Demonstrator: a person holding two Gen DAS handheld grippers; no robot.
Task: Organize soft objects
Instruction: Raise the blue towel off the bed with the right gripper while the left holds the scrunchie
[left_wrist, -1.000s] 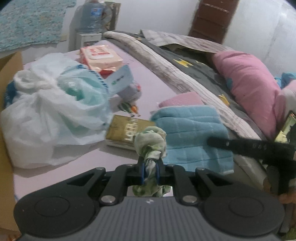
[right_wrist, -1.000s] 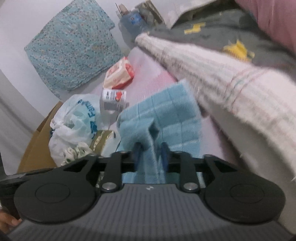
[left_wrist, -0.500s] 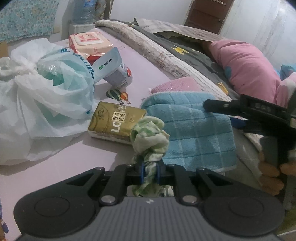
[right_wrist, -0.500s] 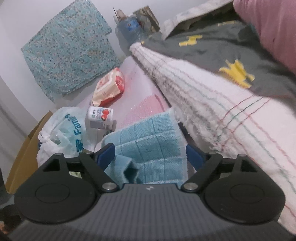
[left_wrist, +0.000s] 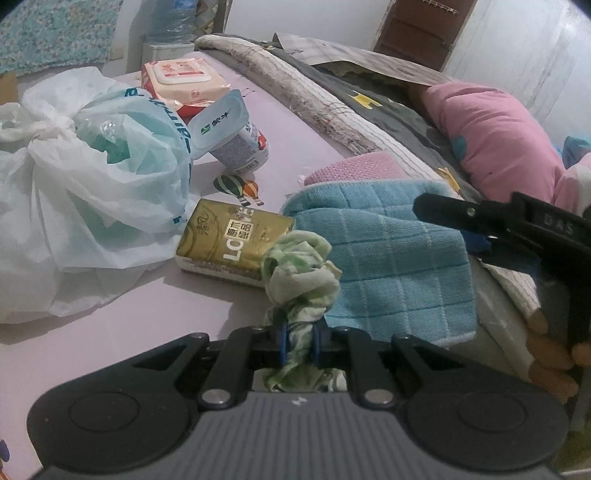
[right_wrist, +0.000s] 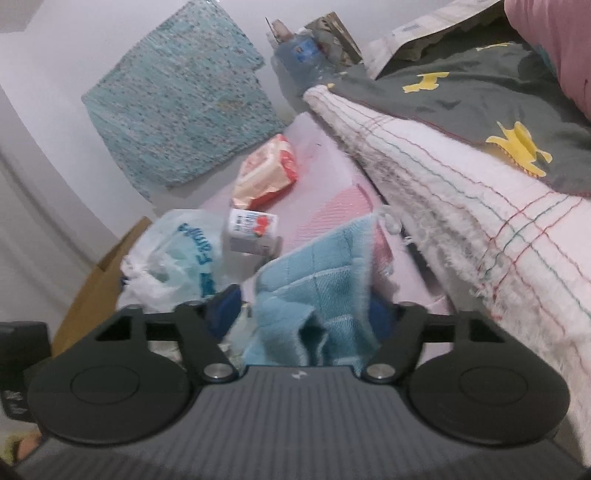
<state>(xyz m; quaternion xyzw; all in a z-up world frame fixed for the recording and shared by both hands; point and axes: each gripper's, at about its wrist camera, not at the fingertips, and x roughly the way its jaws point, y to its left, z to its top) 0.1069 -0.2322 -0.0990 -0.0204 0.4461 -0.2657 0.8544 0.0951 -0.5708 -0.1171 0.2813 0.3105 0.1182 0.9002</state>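
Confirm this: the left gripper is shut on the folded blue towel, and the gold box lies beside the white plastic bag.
Not quite. The left gripper is shut on the green-and-white cloth, not the blue towel, as the left wrist view shows. The gold box does lie beside the white plastic bag.

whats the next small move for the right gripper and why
Probably close the right gripper fully on the blue towel. Its fingers have just been closing but still stand apart around the raised fold, while the left gripper is already clamped on the green-and-white cloth.
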